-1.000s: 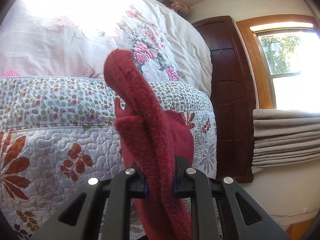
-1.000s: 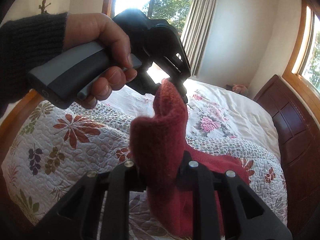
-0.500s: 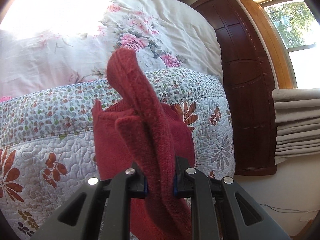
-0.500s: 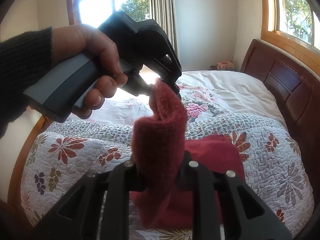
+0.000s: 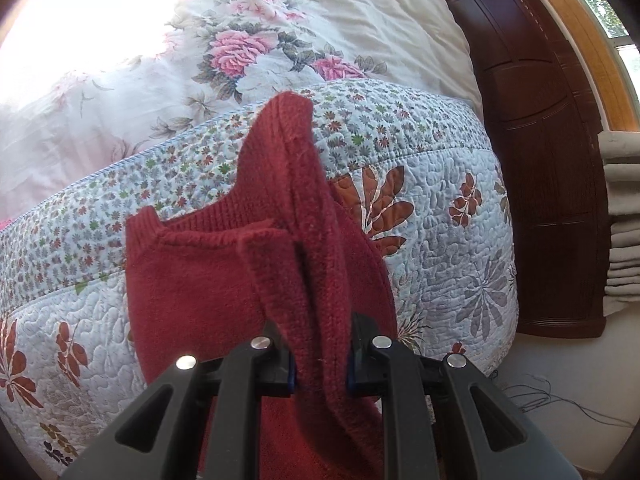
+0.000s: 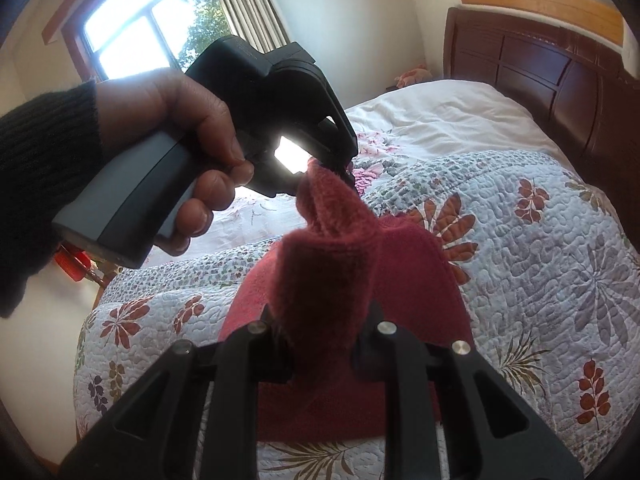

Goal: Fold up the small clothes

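A small dark red knitted sweater [image 5: 192,288] hangs over the quilted bed, its lower part lying on the quilt [image 6: 416,280]. My left gripper [image 5: 320,364] is shut on a bunched fold of its edge. My right gripper [image 6: 320,344] is shut on another fold of the same sweater. In the right wrist view the left gripper [image 6: 344,166] shows from the side, held by a hand [image 6: 176,120] in a black sleeve, pinching the top of a raised strip of the sweater. That strip runs between the two grippers.
The bed carries a white quilt with leaf prints [image 6: 540,248] and a rose-print duvet [image 5: 248,40] behind it. A dark wooden headboard [image 6: 540,64] stands at the far end. Folded grey curtain fabric [image 5: 624,216] and windows [image 6: 152,28] line the walls.
Both grippers have swung down toward the bed with the sweater. More of the sweater's body now shows spread on the quilt. Both grips stayed shut.
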A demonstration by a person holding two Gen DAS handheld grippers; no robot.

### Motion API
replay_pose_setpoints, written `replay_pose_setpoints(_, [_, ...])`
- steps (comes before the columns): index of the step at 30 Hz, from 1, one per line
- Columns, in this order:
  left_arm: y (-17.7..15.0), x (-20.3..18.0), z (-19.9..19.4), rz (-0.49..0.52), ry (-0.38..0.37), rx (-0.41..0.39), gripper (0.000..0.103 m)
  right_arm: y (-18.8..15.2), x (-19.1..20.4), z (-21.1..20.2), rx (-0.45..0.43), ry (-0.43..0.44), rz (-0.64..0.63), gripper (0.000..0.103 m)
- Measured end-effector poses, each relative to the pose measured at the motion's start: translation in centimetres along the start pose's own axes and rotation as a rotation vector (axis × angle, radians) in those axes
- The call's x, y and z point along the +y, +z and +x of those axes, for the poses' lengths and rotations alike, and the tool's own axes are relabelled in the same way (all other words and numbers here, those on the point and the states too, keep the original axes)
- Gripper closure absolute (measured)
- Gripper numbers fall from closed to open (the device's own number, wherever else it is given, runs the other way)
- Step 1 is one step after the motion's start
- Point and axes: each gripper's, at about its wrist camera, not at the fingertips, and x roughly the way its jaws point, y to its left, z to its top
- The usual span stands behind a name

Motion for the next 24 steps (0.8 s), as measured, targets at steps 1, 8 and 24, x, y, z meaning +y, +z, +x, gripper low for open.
replay_pose_setpoints(1, [0.1,-0.4,0.8,0.002,0.015,0.01,0.087,-0.2,-0.7,0.2,0.008,0.006,0.019,0.084])
replay_pose_setpoints(8, [0.6,-2.6,4.4,0.025,0.122,0.048,0.086,-1.6,-5.4,1.4,0.068,0.089,0.173,0.084])
replay_pose_setpoints(24, [-1.1,-5.2,-1.0,0.121,0.04,-0.171,0.043,-5.8,-16.2,4.3,0.237,0.437,0.553,0.05])
